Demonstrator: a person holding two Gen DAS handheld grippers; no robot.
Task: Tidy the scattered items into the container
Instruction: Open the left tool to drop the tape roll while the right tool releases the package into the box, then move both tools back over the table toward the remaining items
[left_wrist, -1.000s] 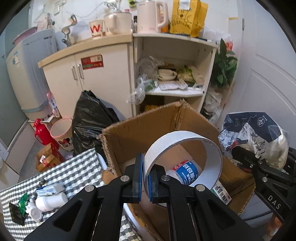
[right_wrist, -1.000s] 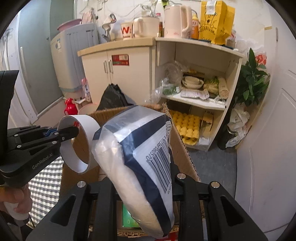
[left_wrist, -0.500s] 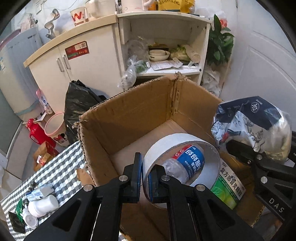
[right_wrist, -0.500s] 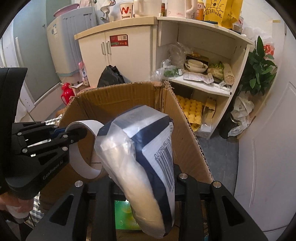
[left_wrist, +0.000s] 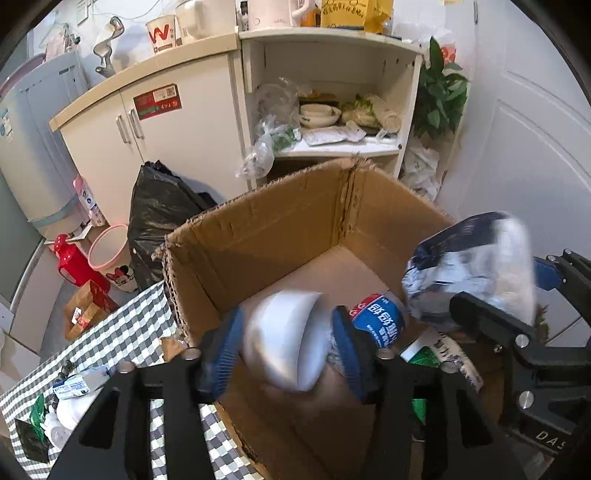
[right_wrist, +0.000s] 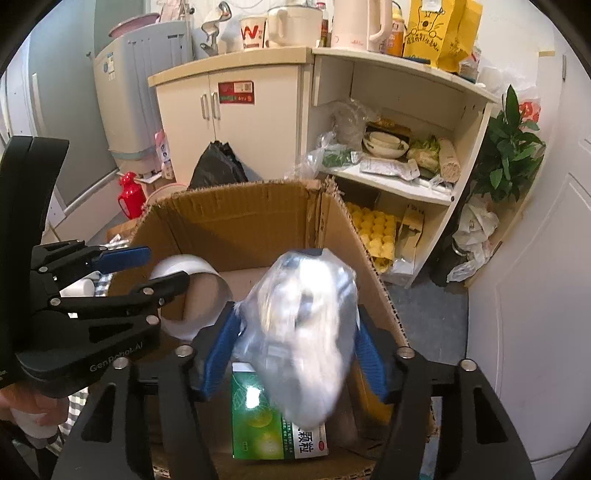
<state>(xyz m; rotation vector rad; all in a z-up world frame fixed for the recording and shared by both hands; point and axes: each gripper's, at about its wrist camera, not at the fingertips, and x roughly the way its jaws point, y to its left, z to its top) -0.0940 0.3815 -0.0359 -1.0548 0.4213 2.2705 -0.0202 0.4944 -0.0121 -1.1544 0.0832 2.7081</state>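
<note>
Both grippers are over the open cardboard box (left_wrist: 266, 236), and both have their jaws spread wide. The left gripper (left_wrist: 288, 347) has the white tape ring (left_wrist: 284, 343) sitting loose in the gap between its blue pads (left_wrist: 225, 350), blurry, right above the box floor. From the right wrist cam the same ring is at the box's left wall, beside the left gripper's fingers.

The right gripper (right_wrist: 295, 354) is also gaping, with the clear-and-navy plastic bag (right_wrist: 306, 339) smeared with motion blur between its pads, over the middle of the box; can't tell if anything's touching it.

Already lying on the box bottom: a bottle with a blue label (left_wrist: 380, 325) and a green medicine carton (right_wrist: 266, 424). Left of the box, the checkered tablecloth (left_wrist: 122, 339) has a few small items at its far corner.
</note>
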